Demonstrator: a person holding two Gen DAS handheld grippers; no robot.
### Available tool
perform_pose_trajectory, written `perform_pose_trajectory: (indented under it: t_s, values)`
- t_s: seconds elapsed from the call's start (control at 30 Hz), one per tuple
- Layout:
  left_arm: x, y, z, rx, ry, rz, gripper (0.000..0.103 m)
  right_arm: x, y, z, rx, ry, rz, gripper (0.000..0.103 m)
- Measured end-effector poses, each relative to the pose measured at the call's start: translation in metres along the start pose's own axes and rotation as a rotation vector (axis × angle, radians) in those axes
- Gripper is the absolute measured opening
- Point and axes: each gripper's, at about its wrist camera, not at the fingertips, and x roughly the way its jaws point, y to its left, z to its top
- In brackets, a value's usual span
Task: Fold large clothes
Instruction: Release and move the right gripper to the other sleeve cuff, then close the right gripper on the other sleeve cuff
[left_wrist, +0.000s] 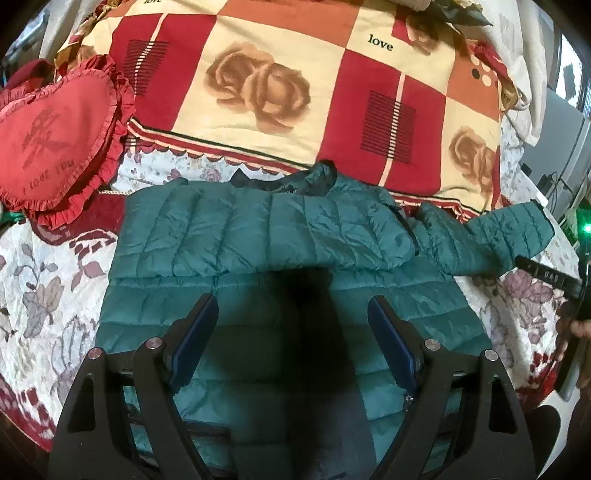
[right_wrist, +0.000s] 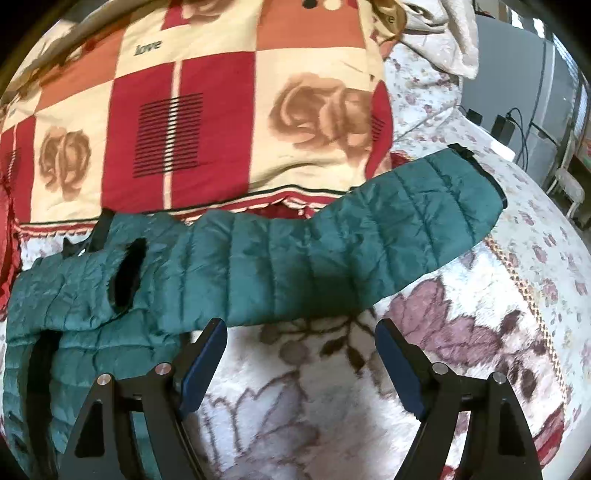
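Observation:
A teal quilted puffer jacket (left_wrist: 258, 236) lies flat on the bed. Its left sleeve is folded across the chest, and its right sleeve (left_wrist: 491, 236) stretches out to the right. My left gripper (left_wrist: 293, 310) is open and empty, hovering above the jacket's body. In the right wrist view the outstretched sleeve (right_wrist: 369, 240) runs from the jacket's shoulder up to the right, cuff at the far end. My right gripper (right_wrist: 301, 334) is open and empty, just in front of the sleeve's lower edge, over the floral bedspread (right_wrist: 443, 332).
A folded red, cream and orange rose quilt (left_wrist: 295, 92) lies behind the jacket. A red heart-shaped pillow (left_wrist: 59, 136) sits at the left. The right hand-held gripper shows at the right edge (left_wrist: 554, 277). Cables and grey furniture (right_wrist: 517, 122) stand beyond the bed's right side.

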Motion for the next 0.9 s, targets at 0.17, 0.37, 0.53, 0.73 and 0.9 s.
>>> perform_pose_trajectory:
  t_s: [0.17,0.37,0.53,0.73,0.9]
  values:
    - [0.004,0.005,-0.004,-0.024,0.010,-0.003,0.084,0.006,-0.014,0.008,0.024,-0.007,-0.030,0.080]
    - [0.007,0.010,-0.006,-0.028,0.017,0.000,0.084,0.014,-0.033,0.016,0.066,-0.024,-0.069,0.080]
    - [0.008,0.012,-0.008,-0.033,0.022,0.003,0.084,0.020,-0.058,0.024,0.127,-0.036,-0.108,0.080]
    - [0.012,0.017,-0.009,-0.042,0.033,-0.001,0.084,0.031,-0.090,0.033,0.209,-0.027,-0.159,0.083]
    - [0.014,0.018,-0.011,-0.039,0.037,0.006,0.084,0.037,-0.105,0.040,0.240,-0.031,-0.185,0.083]
